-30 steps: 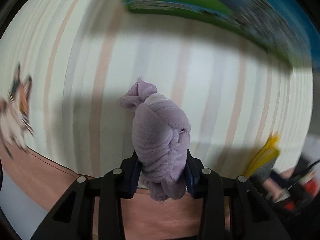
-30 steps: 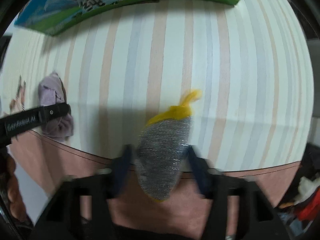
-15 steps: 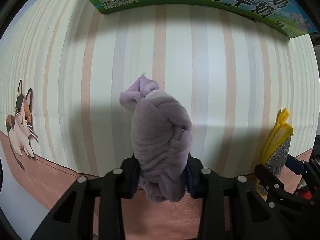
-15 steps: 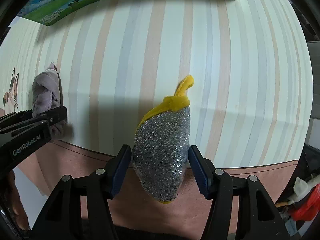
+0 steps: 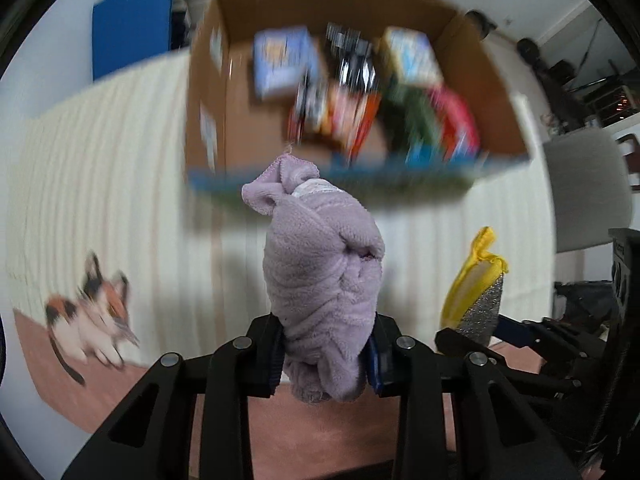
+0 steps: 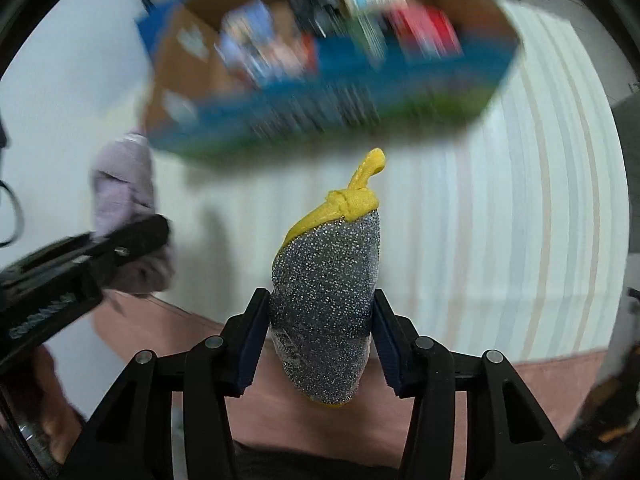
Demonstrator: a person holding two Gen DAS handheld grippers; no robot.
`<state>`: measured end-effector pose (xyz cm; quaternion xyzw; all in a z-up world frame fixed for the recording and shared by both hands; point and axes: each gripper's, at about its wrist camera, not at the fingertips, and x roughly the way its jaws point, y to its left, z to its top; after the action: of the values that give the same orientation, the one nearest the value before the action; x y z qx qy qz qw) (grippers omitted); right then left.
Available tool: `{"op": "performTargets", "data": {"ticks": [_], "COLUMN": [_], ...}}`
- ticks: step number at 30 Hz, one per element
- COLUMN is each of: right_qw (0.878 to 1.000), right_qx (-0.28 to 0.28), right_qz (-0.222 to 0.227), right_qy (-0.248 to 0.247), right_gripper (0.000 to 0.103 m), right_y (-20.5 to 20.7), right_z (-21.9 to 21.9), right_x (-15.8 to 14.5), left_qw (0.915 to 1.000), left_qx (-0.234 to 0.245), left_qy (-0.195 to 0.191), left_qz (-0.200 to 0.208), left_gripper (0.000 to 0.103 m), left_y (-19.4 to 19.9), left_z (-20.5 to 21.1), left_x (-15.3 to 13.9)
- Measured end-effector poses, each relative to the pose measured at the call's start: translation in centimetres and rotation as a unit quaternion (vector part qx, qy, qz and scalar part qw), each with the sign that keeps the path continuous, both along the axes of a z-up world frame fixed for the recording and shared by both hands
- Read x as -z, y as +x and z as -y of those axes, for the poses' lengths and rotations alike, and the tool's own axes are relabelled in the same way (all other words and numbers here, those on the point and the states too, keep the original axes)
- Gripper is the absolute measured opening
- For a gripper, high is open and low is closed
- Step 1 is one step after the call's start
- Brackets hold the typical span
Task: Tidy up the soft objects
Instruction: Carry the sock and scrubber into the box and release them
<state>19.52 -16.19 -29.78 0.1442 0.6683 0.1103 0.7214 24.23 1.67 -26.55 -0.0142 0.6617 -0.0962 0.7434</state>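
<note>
Both cloths (image 5: 324, 280) higher, upright lengthwise

ahead: open box (image 5: 224, 92) (crowded) | sides — striped cloth (image 6: 500, 240) bare

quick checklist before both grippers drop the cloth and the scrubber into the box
1. Left gripper pinching the purple cloth: ok; its jaws have just been closing on it.
2. Right gripper clamped on the silver and yellow scrubber: ok, jaws just closed further.
3. Both items lifted off the striped tablecloth: ok.
4. Cardboard box open on top: ok.
5. Free room inside the box: cannot tell, contents blurred.
6. Grippers apart from each other: ok.
</note>
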Motion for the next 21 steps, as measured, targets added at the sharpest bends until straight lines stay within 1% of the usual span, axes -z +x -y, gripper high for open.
{"op": "performTargets", "data": {"ticks": [1, 3, 4, 5, 7, 10, 12, 13, 15, 16, 17, 19, 20, 21], "right_qw": [1.0, 0.999, 0.998, 0.997, 0.996, 0.996, 0.997, 0.997, 0.998, 0.998, 0.998, 0.999, 0.999, 0.999], "right_qx": [0.003, -0.001, -0.004, -0.004, -0.003, -0.002, 0.0, 0.002, 0.005, 0.005, 0.004, 0.003, -0.001, -0.007], "right_qz": [0.011, 0.037, 0.052, 0.062, 0.076, 0.071, 0.06, 0.053, 0.041, 0.034, 0.029, 0.022, 0.015, 0.004], "right_qy": [0.013, 0.037, 0.044, 0.046, 0.05, 0.056, 0.054, 0.054, 0.053, 0.053, 0.048, 0.041, 0.038, 0.034], "right_gripper": [0.052, 0.052, 0.052, 0.052, 0.052, 0.052, 0.052, 0.052, 0.052, 0.052, 0.052, 0.052, 0.052, 0.055], "right_y": [0.7, 2.9, 4.4, 5.5, 8.2, 11.9, 13.8, 14.9, 16.3, 16.8, 17.1, 17.8, 18.2, 18.6], "right_z": [0.1, -0.3, -0.7, -1.0, -2.4, -4.3, -5.0, -5.2, -5.9, -6.2, -7.0, -7.7, -8.1, -8.5], "right_x": [-1.1, -3.9, -5.2, -6.0, -6.7, -5.8, -3.9, -3.3, -2.0, -1.1, -0.9, 0.2, 0.9, 1.7], "left_qw": [0.9999, 0.9997, 0.9993, 0.999, 0.9988, 0.9985, 0.9976, 0.9972, 0.9961, 0.9952, 0.9943, 0.993, 0.9915, 0.99], "left_qx": [0.004, 0.009, 0.01, 0.011, 0.009, 0.003, 0.006, 0.007, 0.01, 0.016, 0.02, 0.025, 0.031, 0.03], "left_qy": [0.002, 0.009, 0.022, 0.03, 0.043, 0.053, 0.061, 0.063, 0.061, 0.06, 0.058, 0.056, 0.056, 0.057], "left_qz": [0.01, 0.02, 0.028, 0.031, 0.023, -0.011, -0.033, -0.04, -0.063, -0.075, -0.087, -0.101, -0.114, -0.126], "left_gripper": [0.029, 0.029, 0.029, 0.029, 0.029, 0.029, 0.029, 0.029, 0.029, 0.029, 0.029, 0.03, 0.032, 0.032], "left_y": [1.8, 4.2, 6.2, 7.4, 10.3, 15.1, 17.3, 17.8, 19.1, 19.5, 20.1, 20.7, 21.0, 21.2], "left_z": [0.0, 0.4, 0.2, 0.3, -0.2, -1.0, -1.2, -1.2, -1.3, -1.3, -1.2, -1.2, -1.0, -1.0], "left_x": [-1.7, -3.2, -4.0, -4.6, -4.4, -2.8, -1.3, -1.1, 0.6, 1.4, 2.4, 3.9, 4.7, 5.4]}}
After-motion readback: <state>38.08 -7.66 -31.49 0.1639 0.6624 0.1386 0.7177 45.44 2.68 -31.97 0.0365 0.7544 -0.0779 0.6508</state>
